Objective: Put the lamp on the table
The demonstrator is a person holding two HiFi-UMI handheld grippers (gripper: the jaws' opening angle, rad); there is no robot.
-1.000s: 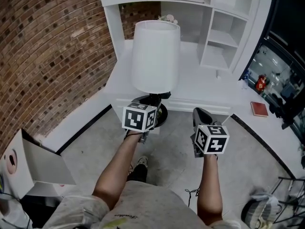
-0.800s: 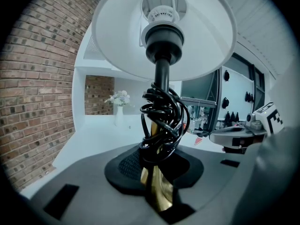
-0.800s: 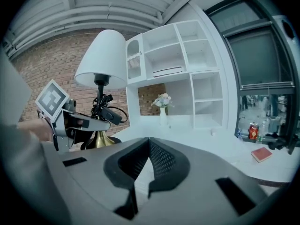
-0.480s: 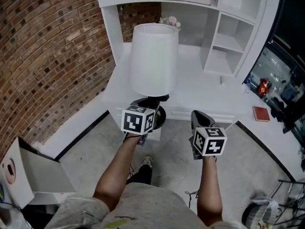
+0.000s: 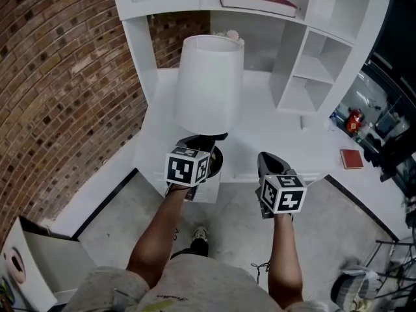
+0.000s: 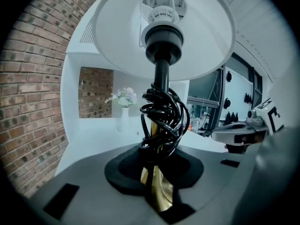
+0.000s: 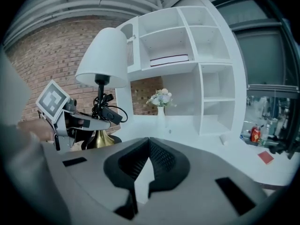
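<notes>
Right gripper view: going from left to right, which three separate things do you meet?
lamp → vase of flowers → small red book

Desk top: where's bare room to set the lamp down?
Bare: centre of the desk ahead of the lamp, between the flower vase at the back and the cubby unit; also front right, up to the red notebook. Crowded far right.

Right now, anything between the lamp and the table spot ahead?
Nothing visible. The lamp, clamped in the left gripper, faces bare table; the flower vase stands at the back by the shelves, seemingly clear of the path.
</notes>
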